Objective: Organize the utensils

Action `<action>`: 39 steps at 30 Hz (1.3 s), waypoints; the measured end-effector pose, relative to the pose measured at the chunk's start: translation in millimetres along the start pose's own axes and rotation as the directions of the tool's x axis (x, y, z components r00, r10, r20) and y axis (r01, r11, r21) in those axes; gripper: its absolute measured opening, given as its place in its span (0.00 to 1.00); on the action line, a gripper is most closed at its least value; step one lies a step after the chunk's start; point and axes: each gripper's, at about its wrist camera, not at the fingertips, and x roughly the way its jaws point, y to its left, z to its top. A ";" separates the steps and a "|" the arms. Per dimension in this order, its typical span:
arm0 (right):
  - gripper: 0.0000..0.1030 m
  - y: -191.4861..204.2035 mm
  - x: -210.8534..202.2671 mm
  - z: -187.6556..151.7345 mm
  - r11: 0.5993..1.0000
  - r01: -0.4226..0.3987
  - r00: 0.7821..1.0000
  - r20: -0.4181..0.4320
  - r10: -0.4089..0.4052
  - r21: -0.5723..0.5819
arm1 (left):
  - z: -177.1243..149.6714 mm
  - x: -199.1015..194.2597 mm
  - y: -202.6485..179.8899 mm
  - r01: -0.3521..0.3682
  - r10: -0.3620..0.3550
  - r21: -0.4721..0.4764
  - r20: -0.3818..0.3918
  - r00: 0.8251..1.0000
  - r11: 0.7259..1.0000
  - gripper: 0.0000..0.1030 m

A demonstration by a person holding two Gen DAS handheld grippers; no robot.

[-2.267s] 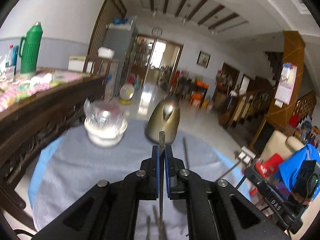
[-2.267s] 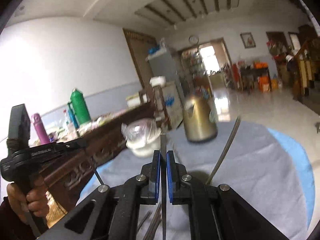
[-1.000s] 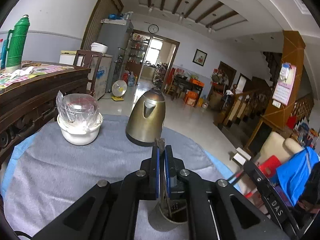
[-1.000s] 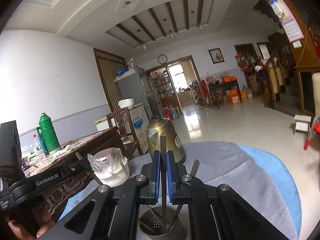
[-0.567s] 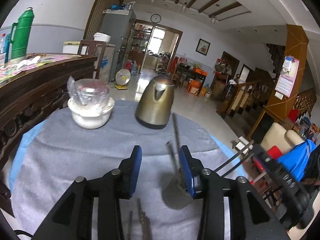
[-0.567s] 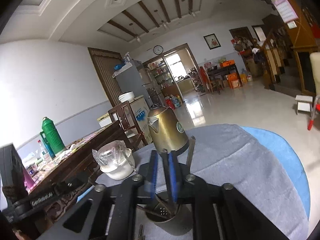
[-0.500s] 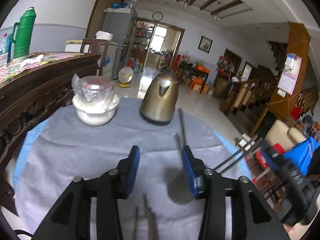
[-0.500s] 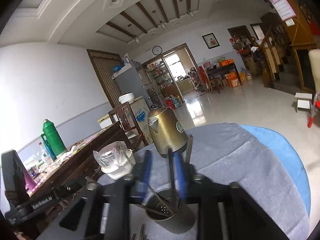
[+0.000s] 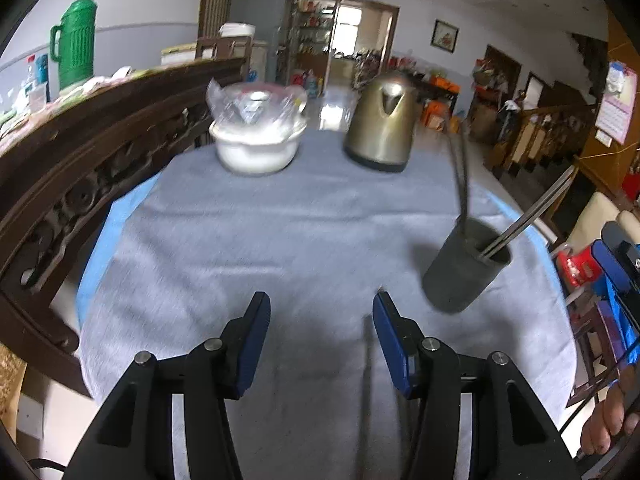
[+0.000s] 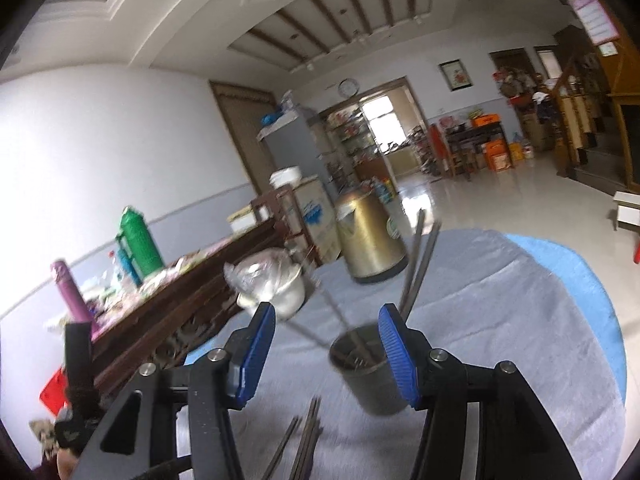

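A dark metal utensil cup [image 9: 464, 268] stands on the grey cloth at the right, with several metal chopsticks [image 9: 528, 216] leaning out of it. It also shows in the right wrist view [image 10: 366, 368], just ahead of my right gripper. My left gripper [image 9: 320, 336] is open and empty, low over the cloth, left of the cup. One utensil [image 9: 366, 380] lies on the cloth between its fingers. My right gripper [image 10: 326, 344] is open and empty. Several loose chopsticks [image 10: 306, 440] lie on the cloth below it.
A gold kettle [image 9: 382, 120] and a white bowl covered with plastic [image 9: 256, 136] stand at the far side of the round table [image 9: 116, 216]. A dark wooden cabinet [image 9: 80, 148] with a green thermos [image 9: 74, 42] runs along the left.
Both grippers held a chopstick over the cup, then opened and let it go into the cup. Both have since pulled back; the left has moved left, so the cup sits at its right.
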 end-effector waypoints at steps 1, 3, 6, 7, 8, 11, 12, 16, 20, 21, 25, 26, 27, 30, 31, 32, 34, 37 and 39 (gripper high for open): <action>0.55 0.9 1.5 -4.1 1.000 -0.007 1.000 -0.015 0.007 0.004 | -1.4 1.2 2.1 -0.008 0.008 -0.003 -0.010 1.000 1.000 0.53; 0.52 2.5 7.4 -15.9 1.000 -0.020 0.998 -0.060 0.021 0.011 | -9.3 4.1 10.8 -0.031 0.031 -0.010 -0.036 0.999 0.999 0.53; 0.44 4.1 17.4 -32.6 0.999 -0.035 0.991 -0.130 0.038 0.027 | -20.5 6.2 21.3 -0.044 0.042 -0.022 -0.072 0.997 0.999 0.53; 0.41 4.1 20.0 -36.8 0.999 -0.035 0.988 -0.147 0.039 0.031 | -24.8 7.8 24.8 -0.050 0.048 -0.024 -0.083 0.995 0.998 0.53; 0.38 4.2 25.2 -43.2 0.999 -0.037 0.983 -0.180 0.043 0.037 | -29.2 9.4 27.6 -0.051 0.048 -0.027 -0.098 0.994 0.998 0.53; 0.38 5.5 38.2 -58.4 0.998 -0.036 0.968 -0.246 0.049 0.054 | -42.8 16.3 31.8 -0.047 0.041 -0.034 -0.145 0.989 0.998 0.53; 0.38 4.9 42.8 -63.5 0.997 -0.038 0.963 -0.266 0.052 0.061 | -45.8 18.1 31.8 -0.042 0.036 -0.036 -0.159 0.987 0.998 0.53; 0.36 5.6 66.2 -85.3 0.998 -0.019 0.926 -0.376 0.043 0.068 | -54.9 24.0 27.3 -0.017 0.010 -0.034 -0.200 0.980 0.999 0.53; 0.28 0.4 89.2 -110.1 0.995 0.003 0.868 -0.494 0.047 0.100 | -60.1 23.9 18.6 0.016 -0.017 -0.008 -0.213 0.977 1.000 0.53; 0.26 -1.0 93.0 -116.2 0.994 0.005 0.856 -0.515 0.054 0.113 | -61.4 23.9 17.0 0.020 -0.021 -0.005 -0.216 0.976 1.000 0.53; 0.24 1.0 102.2 -130.5 0.993 0.006 0.824 -0.563 0.060 0.115 | -64.0 27.2 15.5 0.042 -0.046 -0.021 -0.238 0.970 0.999 0.53; 0.23 3.0 104.8 -134.3 0.994 0.005 0.815 -0.576 0.058 0.107 | -64.7 27.5 15.1 0.045 -0.049 -0.022 -0.241 0.969 0.999 0.53; 0.21 3.8 106.2 -136.4 0.995 0.008 0.809 -0.585 0.053 0.100 | -65.3 27.9 14.1 0.046 -0.050 -0.020 -0.242 0.969 0.999 0.53; 0.17 4.5 111.2 -144.6 0.995 0.017 0.790 -0.612 0.045 0.094 | -64.8 28.2 11.2 0.048 -0.050 -0.015 -0.244 0.968 0.999 0.53; 0.16 5.7 110.4 -144.3 0.996 0.015 0.792 -0.609 0.045 0.094 | -64.8 28.3 10.0 0.050 -0.052 -0.013 -0.245 0.968 0.999 0.53; 0.15 5.5 109.9 -143.6 0.996 0.014 0.793 -0.608 0.044 0.090 | -64.7 28.9 9.3 0.050 -0.052 -0.012 -0.246 0.968 0.999 0.53; 0.14 4.3 109.8 -142.1 0.996 0.023 0.795 -0.605 0.031 0.081 | -64.9 29.8 7.2 0.052 -0.053 -0.008 -0.248 0.967 0.999 0.53; 0.14 -0.7 106.2 -137.6 0.998 0.047 0.803 -0.595 -0.008 0.050 | -65.2 30.8 4.6 0.060 -0.058 -0.002 -0.253 0.966 0.998 0.53; 0.14 -7.4 103.6 -133.8 0.996 0.051 0.806 -0.592 0.000 0.069 | -66.0 32.3 2.5 0.065 -0.062 0.002 -0.257 0.964 0.998 0.53</action>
